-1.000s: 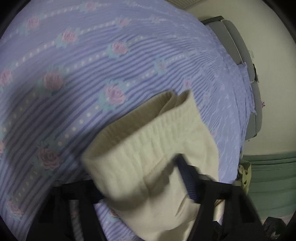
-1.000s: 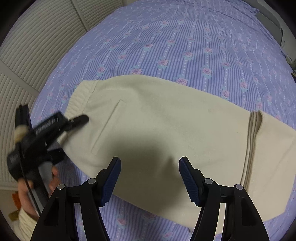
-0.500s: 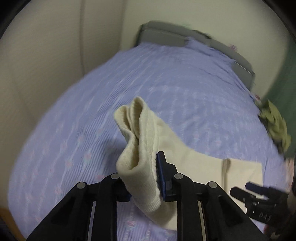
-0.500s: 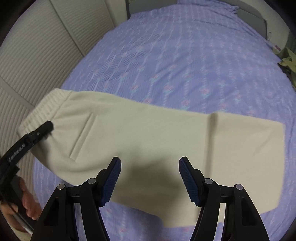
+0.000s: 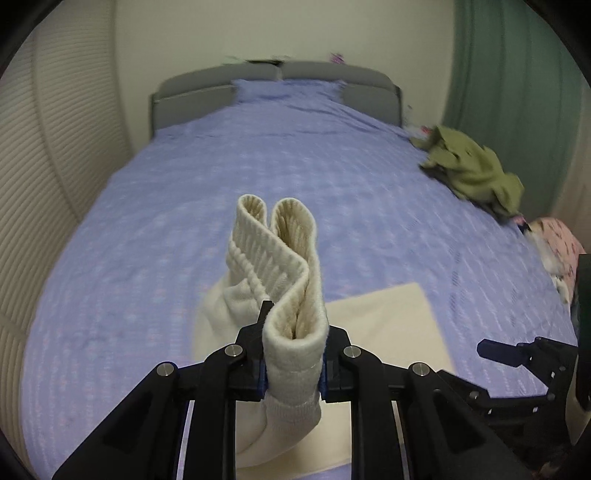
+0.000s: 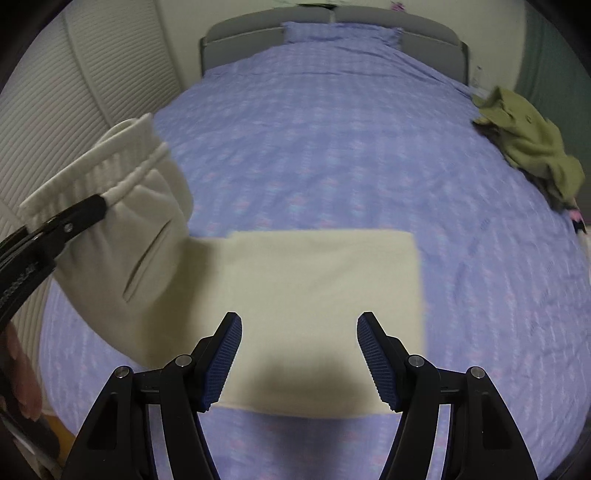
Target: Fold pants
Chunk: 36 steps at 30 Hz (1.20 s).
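Observation:
Cream pants [image 6: 317, 280] lie partly folded on the purple bedspread [image 6: 332, 122]. My left gripper [image 5: 293, 365] is shut on their ribbed waistband [image 5: 280, 254] and holds that end lifted off the bed; it shows at the left of the right wrist view [image 6: 74, 218]. The flat folded leg part [image 5: 384, 317] rests on the bed. My right gripper [image 6: 299, 354] is open and empty, hovering above the near edge of the flat part; it shows at the right of the left wrist view [image 5: 517, 354].
An olive green garment [image 6: 532, 144] is heaped at the bed's right edge, with a pink patterned cloth [image 5: 557, 251] nearer. A grey headboard [image 6: 332, 22] stands at the far end. A ribbed white wall [image 6: 55, 96] runs along the left.
My left gripper has raised the waistband end off the bed and swung it to the right. The leg end now lies folded flat. The right gripper stayed open.

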Each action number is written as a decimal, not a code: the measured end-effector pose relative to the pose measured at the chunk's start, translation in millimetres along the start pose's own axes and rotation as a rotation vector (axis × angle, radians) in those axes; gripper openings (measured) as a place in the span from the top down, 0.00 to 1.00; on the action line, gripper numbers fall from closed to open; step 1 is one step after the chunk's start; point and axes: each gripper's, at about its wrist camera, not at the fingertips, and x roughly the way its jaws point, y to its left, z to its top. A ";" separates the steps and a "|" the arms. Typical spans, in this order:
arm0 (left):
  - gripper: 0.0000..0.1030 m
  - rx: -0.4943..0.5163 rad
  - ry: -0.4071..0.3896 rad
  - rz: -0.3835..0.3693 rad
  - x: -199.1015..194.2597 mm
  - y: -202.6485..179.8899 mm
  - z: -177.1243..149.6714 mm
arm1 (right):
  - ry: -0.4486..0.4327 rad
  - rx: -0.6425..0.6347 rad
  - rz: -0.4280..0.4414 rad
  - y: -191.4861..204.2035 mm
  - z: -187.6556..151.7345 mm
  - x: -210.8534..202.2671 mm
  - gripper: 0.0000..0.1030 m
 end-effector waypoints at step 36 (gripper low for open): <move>0.18 0.107 0.175 0.093 51.8 -57.5 -43.1 | -0.020 0.113 0.157 -140.1 -15.0 45.7 0.36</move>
